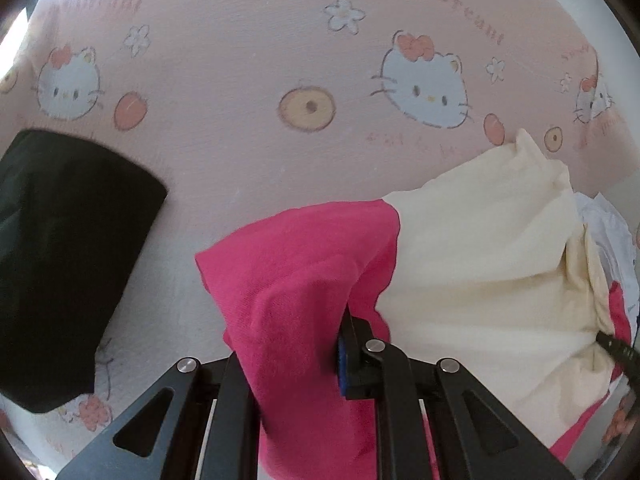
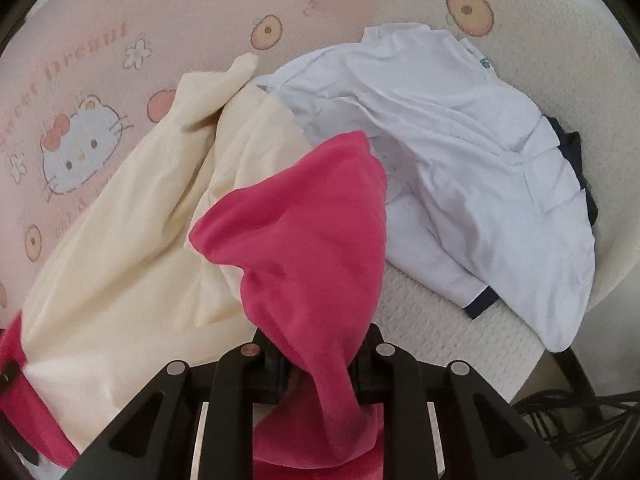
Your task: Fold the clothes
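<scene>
Now | garments: 1 pink-and-cream (image 2: 296,232), 1 white (image 2: 460,168), 1 black (image 1: 64,264)

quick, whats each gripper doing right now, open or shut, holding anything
Left gripper: shut on the pink-and-cream cotton garment, gripping its pink part.
Right gripper: shut on another pink part of the same garment.

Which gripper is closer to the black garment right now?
Left. The left gripper, shut on the pink-and-cream garment, has the black garment right beside it. The right gripper grips the far end.
</scene>
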Demonstrator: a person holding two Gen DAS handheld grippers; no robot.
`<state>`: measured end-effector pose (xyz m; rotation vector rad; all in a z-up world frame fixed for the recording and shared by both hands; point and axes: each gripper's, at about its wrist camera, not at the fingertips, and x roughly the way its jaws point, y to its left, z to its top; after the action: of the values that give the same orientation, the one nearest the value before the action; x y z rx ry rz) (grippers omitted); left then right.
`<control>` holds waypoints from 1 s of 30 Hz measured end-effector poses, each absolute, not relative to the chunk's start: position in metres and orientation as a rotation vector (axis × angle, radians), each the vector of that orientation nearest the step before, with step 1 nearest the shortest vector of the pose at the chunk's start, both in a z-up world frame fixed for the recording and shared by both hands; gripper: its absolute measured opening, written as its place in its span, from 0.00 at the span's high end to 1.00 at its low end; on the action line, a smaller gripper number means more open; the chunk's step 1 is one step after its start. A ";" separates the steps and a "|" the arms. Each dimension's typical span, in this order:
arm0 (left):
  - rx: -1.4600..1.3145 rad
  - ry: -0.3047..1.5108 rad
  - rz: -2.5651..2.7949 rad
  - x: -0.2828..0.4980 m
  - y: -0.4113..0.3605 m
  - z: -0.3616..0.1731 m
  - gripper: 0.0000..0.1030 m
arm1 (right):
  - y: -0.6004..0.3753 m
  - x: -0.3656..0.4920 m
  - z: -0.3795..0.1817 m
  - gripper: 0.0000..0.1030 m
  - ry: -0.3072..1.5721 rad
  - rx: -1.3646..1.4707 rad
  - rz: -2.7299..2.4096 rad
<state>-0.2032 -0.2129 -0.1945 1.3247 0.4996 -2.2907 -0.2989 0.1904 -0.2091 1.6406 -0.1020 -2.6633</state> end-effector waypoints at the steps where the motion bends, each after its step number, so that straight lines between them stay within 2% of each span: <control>1: 1.327 0.497 -2.289 -0.197 -0.212 -0.194 0.89 | 0.188 -0.299 -0.209 0.80 -0.083 1.637 -2.668; 4: 1.332 0.466 -2.278 -0.190 -0.208 -0.193 0.89 | 0.180 -0.304 -0.212 0.80 -0.047 1.635 -2.664; 8: 1.363 0.391 -2.278 -0.187 -0.201 -0.196 0.89 | 0.182 -0.313 -0.218 0.80 -0.110 1.630 -2.641; 13: 1.282 0.492 -2.381 -0.180 -0.203 -0.193 0.89 | 0.183 -0.312 -0.215 0.78 -0.085 1.608 -2.624; 15: 1.229 0.564 -2.454 -0.175 -0.204 -0.184 0.89 | 0.178 -0.310 -0.212 0.59 -0.033 1.589 -2.621; 16: 1.222 0.592 -2.481 -0.174 -0.204 -0.180 0.87 | 0.174 -0.308 -0.209 0.43 -0.001 1.560 -2.630; 17: 1.218 0.618 -2.504 -0.173 -0.204 -0.175 0.86 | 0.170 -0.304 -0.205 0.36 0.025 1.521 -2.639; 18: 1.228 0.649 -2.521 -0.172 -0.204 -0.171 0.81 | 0.166 -0.299 -0.199 0.34 0.035 1.471 -2.644; 20: 1.222 0.726 -2.522 -0.167 -0.207 -0.167 0.63 | 0.161 -0.289 -0.190 0.28 0.035 1.410 -2.639; 21: 1.216 0.765 -2.520 -0.165 -0.209 -0.165 0.49 | 0.159 -0.284 -0.185 0.27 0.036 1.381 -2.640; 22: 1.198 0.826 -2.524 -0.160 -0.211 -0.163 0.42 | 0.157 -0.280 -0.182 0.26 0.038 1.359 -2.647; 25: 1.177 0.990 -2.506 -0.147 -0.220 -0.159 0.40 | 0.154 -0.269 -0.171 0.26 0.026 1.309 -2.645; 30: 1.141 0.912 -2.521 -0.120 -0.221 -0.141 0.39 | 0.156 -0.232 -0.148 0.26 -0.113 1.161 -2.652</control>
<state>-0.1200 -0.2212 -0.1410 1.1414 0.9125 -2.5213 -0.2324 0.1563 -0.1475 1.1610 -0.1129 -2.6515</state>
